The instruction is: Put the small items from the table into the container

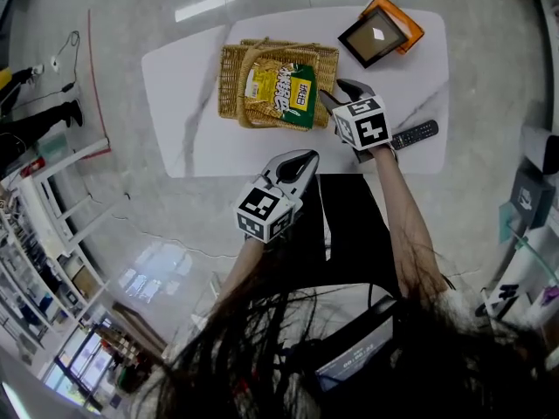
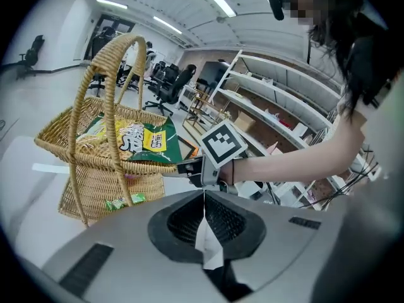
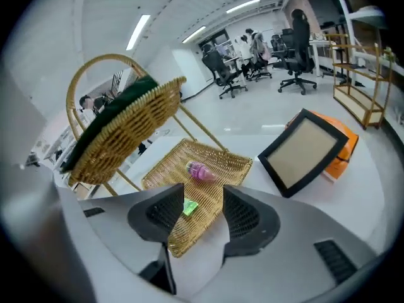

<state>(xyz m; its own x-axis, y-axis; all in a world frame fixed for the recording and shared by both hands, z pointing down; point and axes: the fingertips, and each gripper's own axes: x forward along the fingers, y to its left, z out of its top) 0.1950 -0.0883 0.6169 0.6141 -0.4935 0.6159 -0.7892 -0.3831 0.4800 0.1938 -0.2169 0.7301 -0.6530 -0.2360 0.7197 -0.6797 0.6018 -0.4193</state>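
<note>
White table (image 1: 201, 103): remote (image 1: 413, 134) shows only in head view.

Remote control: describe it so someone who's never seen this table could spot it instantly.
On the white table, go to the right end, near the edge closest to the person. The remote lies flat there, right of the wicker basket. It is the only slim dark bar with buttons; the black-framed panel behind it is square.
</note>
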